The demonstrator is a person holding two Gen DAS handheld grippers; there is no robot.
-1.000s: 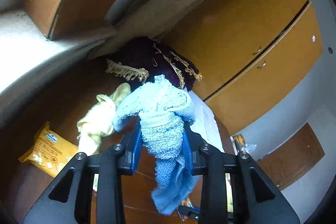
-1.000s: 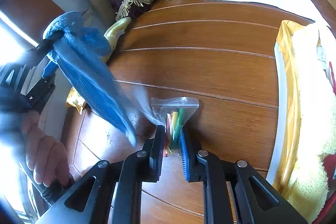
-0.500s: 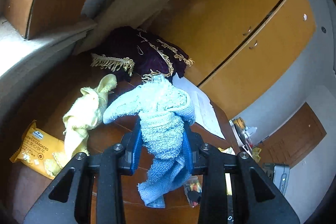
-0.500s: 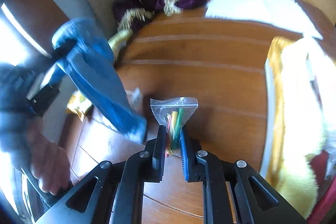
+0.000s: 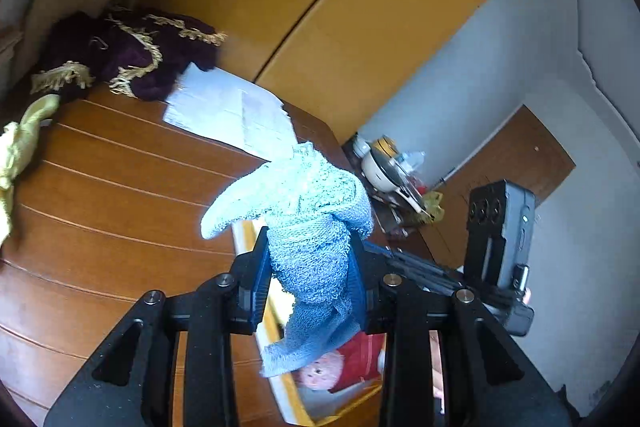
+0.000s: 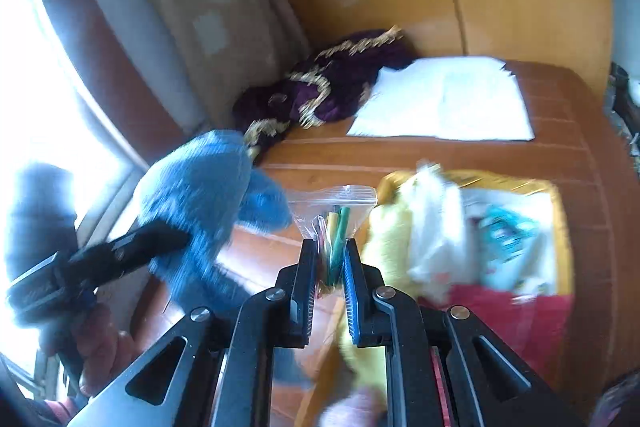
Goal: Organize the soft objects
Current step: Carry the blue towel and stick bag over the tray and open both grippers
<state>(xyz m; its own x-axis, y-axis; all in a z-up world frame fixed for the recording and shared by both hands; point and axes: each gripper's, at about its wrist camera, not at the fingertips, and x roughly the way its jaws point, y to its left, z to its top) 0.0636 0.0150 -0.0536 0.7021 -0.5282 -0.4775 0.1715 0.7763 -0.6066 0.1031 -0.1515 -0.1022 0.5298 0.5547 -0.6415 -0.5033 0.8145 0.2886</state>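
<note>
Two grippers loaded above the wooden table (image 5: 120, 195).
My left gripper (image 5: 310, 279) clamps a blue terry towel (image 5: 308, 227); my right gripper (image 6: 328, 263) pinches a clear zip bag of coloured sticks (image 6: 334, 223); next, the yellow-rimmed box (image 6: 560, 211).

No legible text, label, brand or number in either view. White papers (image 5: 236, 113) at table's far side show only faint grey marks, too blurred to read.

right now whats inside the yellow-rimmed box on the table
In the yellow-rimmed box there are a pale yellow cloth, white fabric, something teal and something red. Blur hides detail, and anything beneath the pile is covered.
</note>
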